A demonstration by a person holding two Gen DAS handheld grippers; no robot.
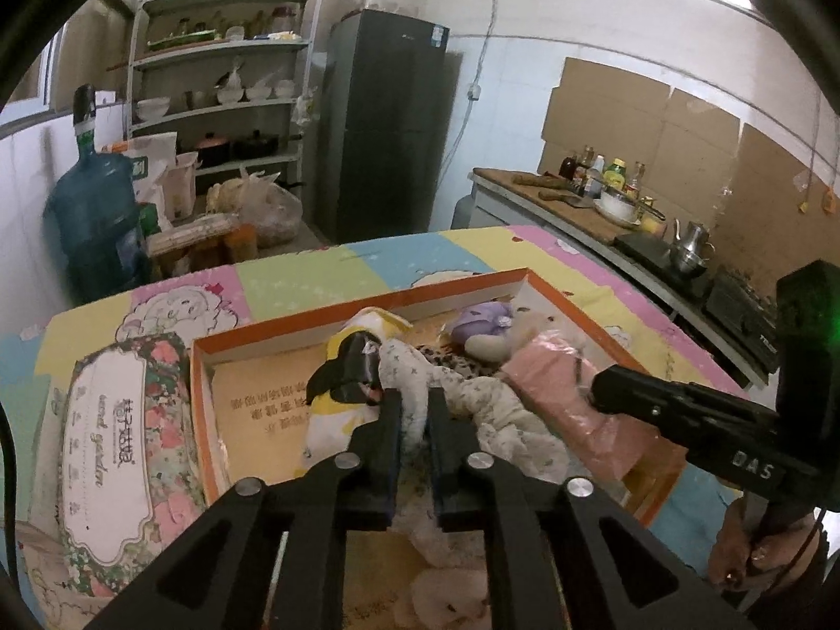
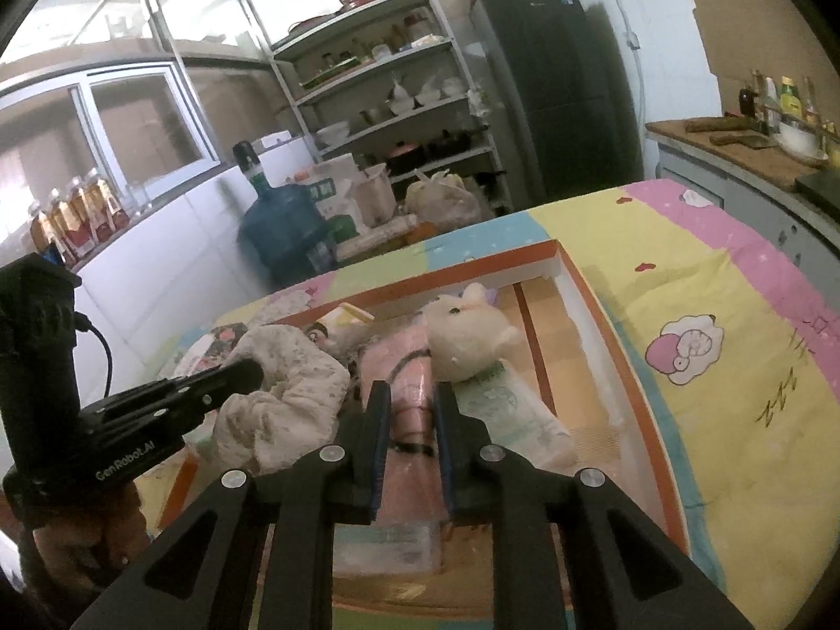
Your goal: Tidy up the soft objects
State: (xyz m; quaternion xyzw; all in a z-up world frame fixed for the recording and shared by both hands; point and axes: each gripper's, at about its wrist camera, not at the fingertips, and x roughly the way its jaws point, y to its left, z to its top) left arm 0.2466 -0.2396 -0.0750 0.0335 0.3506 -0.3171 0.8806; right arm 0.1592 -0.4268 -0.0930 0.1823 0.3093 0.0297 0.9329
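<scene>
Left gripper (image 1: 415,420) jaws stand slightly apart astride the white cloth (image 1: 488,404), its length running toward the box's (image 1: 462,283) far edge.

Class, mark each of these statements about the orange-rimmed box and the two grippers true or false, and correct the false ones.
1. The plush rabbit lies inside the orange-rimmed box. True.
2. The floral tissue pack lies inside the box. False: it lies beside the box, on the patterned cloth.
3. The left gripper is over the white printed garment. True.
4. The right gripper reaches towards the refrigerator. False: it is over the pink wrapped pack in the box.
</scene>
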